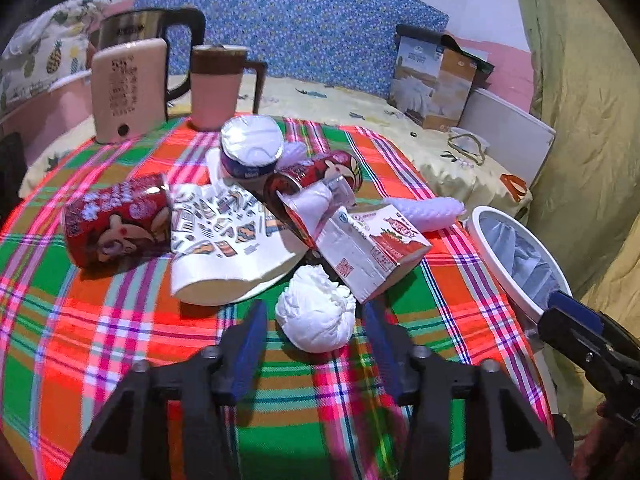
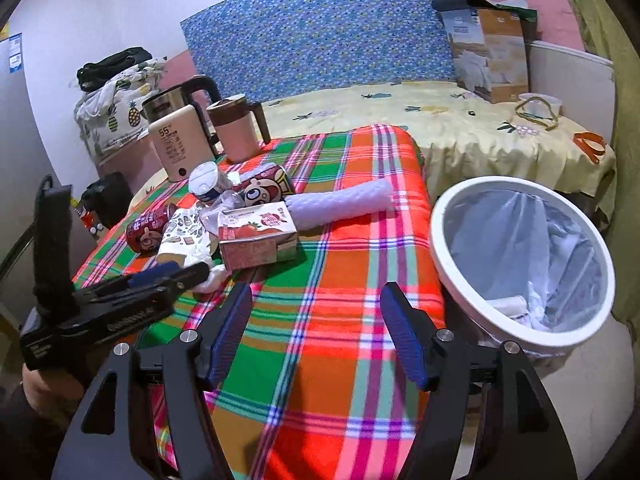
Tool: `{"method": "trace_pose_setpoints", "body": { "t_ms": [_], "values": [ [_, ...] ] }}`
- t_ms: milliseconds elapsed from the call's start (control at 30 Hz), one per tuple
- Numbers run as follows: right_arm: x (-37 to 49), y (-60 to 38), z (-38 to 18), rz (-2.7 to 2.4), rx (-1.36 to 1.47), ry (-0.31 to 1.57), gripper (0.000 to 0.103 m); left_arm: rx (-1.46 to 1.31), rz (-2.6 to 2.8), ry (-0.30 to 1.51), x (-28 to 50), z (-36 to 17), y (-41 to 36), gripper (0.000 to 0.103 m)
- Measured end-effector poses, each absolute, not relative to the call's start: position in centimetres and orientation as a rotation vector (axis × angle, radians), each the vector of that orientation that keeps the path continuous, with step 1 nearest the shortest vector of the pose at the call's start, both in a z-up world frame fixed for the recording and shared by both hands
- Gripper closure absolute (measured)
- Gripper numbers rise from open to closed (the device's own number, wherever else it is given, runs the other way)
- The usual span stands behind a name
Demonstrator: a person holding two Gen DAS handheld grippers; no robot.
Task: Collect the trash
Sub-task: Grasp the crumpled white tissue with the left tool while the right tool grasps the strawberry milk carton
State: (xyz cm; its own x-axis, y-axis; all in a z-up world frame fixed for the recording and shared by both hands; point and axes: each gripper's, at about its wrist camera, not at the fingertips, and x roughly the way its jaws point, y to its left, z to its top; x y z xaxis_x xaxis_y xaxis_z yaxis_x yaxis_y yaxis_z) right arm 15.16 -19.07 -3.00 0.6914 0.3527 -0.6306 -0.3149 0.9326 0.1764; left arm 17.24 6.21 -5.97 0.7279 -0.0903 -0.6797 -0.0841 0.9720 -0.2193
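Note:
A crumpled white tissue ball (image 1: 316,312) lies on the plaid tablecloth (image 1: 120,340), between the fingers of my left gripper (image 1: 315,310). The gripper is open, with its pads beside the tissue and apart from it. Behind the tissue are a strawberry milk carton (image 1: 372,248), a squashed printed paper cup (image 1: 224,240), two red cans (image 1: 112,220) (image 1: 316,172), a yoghurt cup (image 1: 250,146) and a white foam roll (image 1: 428,208). My right gripper (image 2: 316,292) is open and empty over the cloth, left of the white lined bin (image 2: 439,240).
A kettle (image 1: 132,28), a pink heater box (image 1: 128,88) and a pink mug (image 1: 216,84) stand at the table's far edge. Beyond is a bed with a yellow sheet (image 2: 400,120) and a cardboard box (image 2: 492,56). The bin (image 1: 478,232) stands off the table's right side.

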Motion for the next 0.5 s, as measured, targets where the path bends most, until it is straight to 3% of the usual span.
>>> {"method": "trace_pose_setpoints", "body": {
  "t_ms": [133, 500],
  "values": [
    [16.0, -18.0, -3.1, 0.400, 0.039, 0.718, 0.034, -0.228, -0.002, 0.744, 16.9, -6.3, 6.3, 0.078],
    [18.7, -11.4, -4.2, 0.406, -0.127, 0.725, 0.033, -0.274, 0.003, 0.685, 15.2, -5.2, 9.1, 0.079]
  ]
}}
